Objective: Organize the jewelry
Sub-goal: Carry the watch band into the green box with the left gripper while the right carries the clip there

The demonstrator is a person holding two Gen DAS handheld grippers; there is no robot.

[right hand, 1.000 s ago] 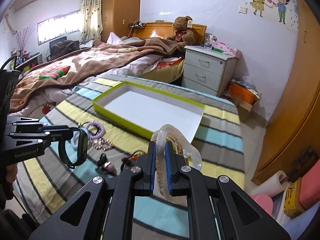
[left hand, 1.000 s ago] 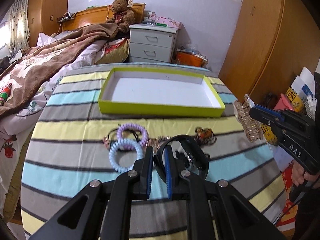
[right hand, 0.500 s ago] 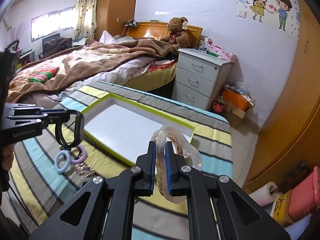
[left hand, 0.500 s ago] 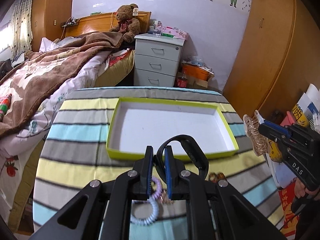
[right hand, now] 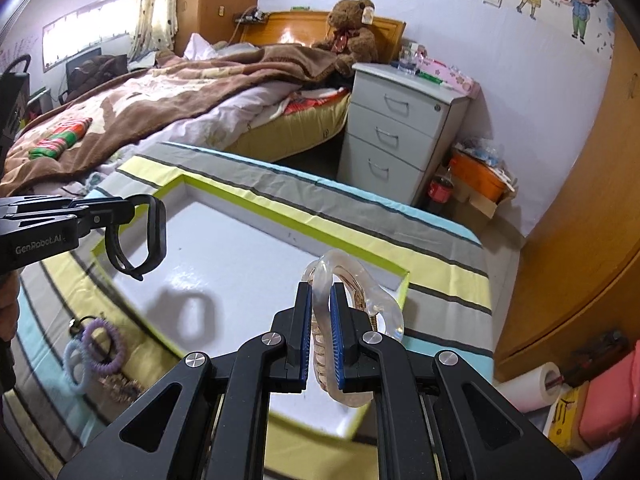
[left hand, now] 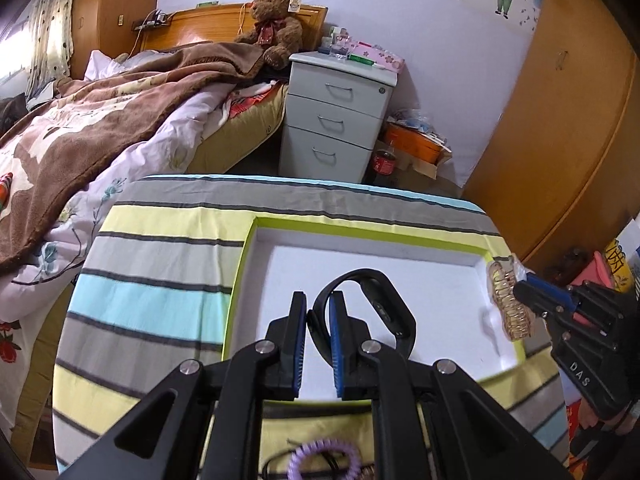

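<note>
A shallow white tray with a lime-green rim (left hand: 245,256) (right hand: 280,216) lies on the striped table. My left gripper (left hand: 318,300) (right hand: 132,210) is shut on a black wristband (left hand: 384,304) (right hand: 154,236) and holds it above the tray's floor. My right gripper (right hand: 320,296) (left hand: 520,288) is shut on a clear hair claw clip (right hand: 360,276) (left hand: 506,300), hanging over the tray's right side. A purple coil hair tie (right hand: 105,346) (left hand: 324,458), a pale blue one (right hand: 74,364) and small ornaments (right hand: 118,386) lie on the cloth in front of the tray.
The striped tablecloth (left hand: 160,264) drops off at its far edge toward a bed with a brown blanket (left hand: 100,120) and a white nightstand (left hand: 340,112). A wooden wardrobe (right hand: 580,240), a paper roll (right hand: 532,384) and boxes stand right of the table.
Both grippers have moved forward from above the loose jewelry to above the tray, each keeping its hold. The hair ties have slid to the bottom of the left wrist view.
</note>
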